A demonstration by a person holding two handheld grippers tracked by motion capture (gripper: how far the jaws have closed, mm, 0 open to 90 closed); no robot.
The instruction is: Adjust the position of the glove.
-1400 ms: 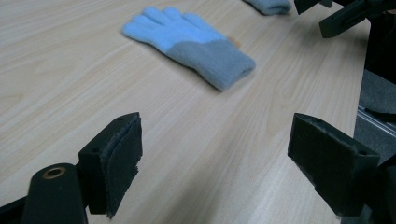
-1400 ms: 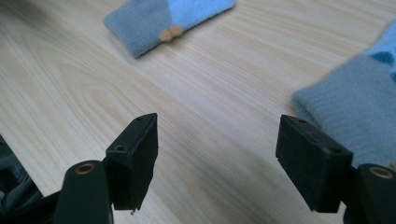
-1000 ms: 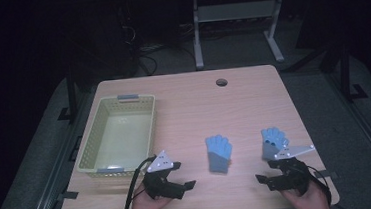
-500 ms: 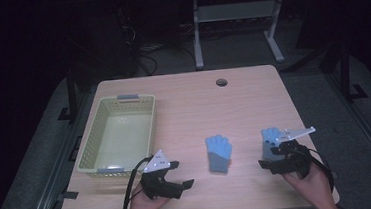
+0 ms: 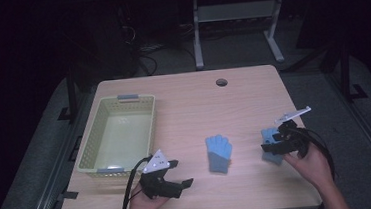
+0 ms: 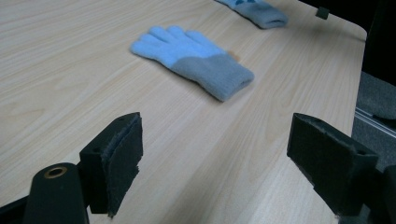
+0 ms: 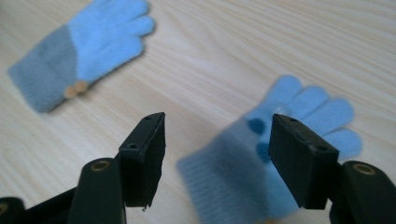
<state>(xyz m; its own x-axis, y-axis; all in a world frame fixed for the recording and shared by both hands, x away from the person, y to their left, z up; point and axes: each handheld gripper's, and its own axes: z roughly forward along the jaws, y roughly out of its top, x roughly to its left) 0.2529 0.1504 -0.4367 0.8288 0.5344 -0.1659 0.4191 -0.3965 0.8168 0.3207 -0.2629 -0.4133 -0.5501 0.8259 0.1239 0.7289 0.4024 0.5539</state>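
A: Starting at the left, what sits there?

B: A pale yellow basket (image 5: 118,135) on the left part of the wooden table (image 5: 188,99). Just below its near rim, the left gripper (image 5: 182,186) lies low over the table edge, jaws spread wide with nothing between them.

A: And in the middle?

B: A blue glove (image 5: 219,153) lies flat, fingers pointing away from the person, grey cuff nearest. In the left gripper view the same glove (image 6: 194,58) lies beyond the spread jaws, well apart from them.

A: And on the right?

B: A second blue glove (image 5: 271,143) lies near the right edge. The right gripper (image 5: 269,144) hangs over it, jaws apart though they have just been closing. In the right gripper view that glove (image 7: 275,154) lies between the two pads, not yet pinched.
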